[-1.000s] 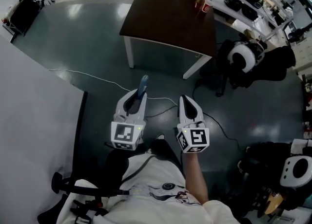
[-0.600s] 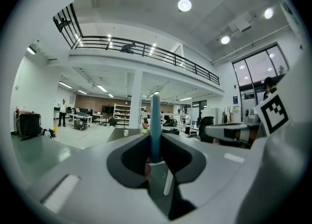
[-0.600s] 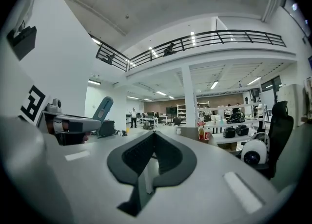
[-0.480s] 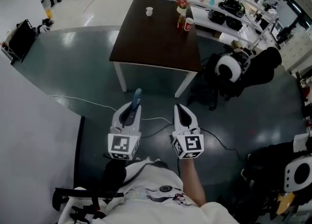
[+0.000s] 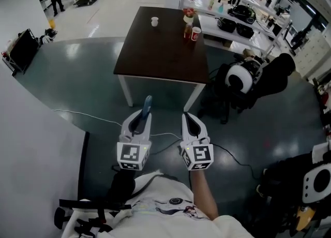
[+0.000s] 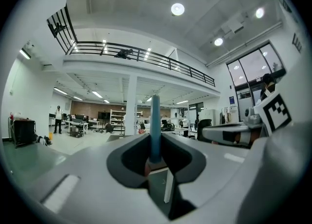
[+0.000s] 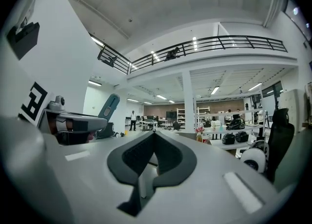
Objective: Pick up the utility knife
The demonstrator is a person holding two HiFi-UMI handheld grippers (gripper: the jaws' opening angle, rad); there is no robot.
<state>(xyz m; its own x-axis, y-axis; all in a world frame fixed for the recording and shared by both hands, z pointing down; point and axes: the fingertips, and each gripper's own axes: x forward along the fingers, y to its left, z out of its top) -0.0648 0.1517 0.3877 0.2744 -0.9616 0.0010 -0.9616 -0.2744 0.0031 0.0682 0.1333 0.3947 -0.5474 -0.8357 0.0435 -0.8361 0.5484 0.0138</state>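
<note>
Setting: large indoor workshop hall, seen from above in the head view, with a dark green floor (image 5: 77,76).
Left gripper (image 5: 143,116): held out level in front of the body, jaws closed onto the utility knife; black-and-white marker cube at its near end.
Utility knife (image 5: 147,104): blue, slim, clamped by its lower end between the left gripper's jaws, well above the floor and short of the bench.
Utility knife, left gripper view: blue handle (image 6: 155,121) standing straight up out of the centre of the left gripper (image 6: 155,142), pressed on both sides by the dark pads.
Utility knife, right gripper view: blue tip (image 7: 110,109) poking up at the left, above the body of the left gripper (image 7: 73,121).
Right gripper (image 5: 186,119): just beside the left one, pointing the same way, tips brought together with nothing between them.
Right gripper, own view: jaws (image 7: 155,135) meeting in a point, only the hollow between the pads behind them.
Bench (image 5: 155,50): dark brown top on white legs, beyond both grippers.
On the bench: white cup (image 5: 154,21) near the far edge, red can (image 5: 195,34) towards the far right corner.
Floor detail: thin white cable (image 5: 93,118) trailing in from the left towards the grippers.
To the right of the bench: black chair (image 5: 274,71).
Person: white shirt (image 5: 170,201) at the bottom edge.
</note>
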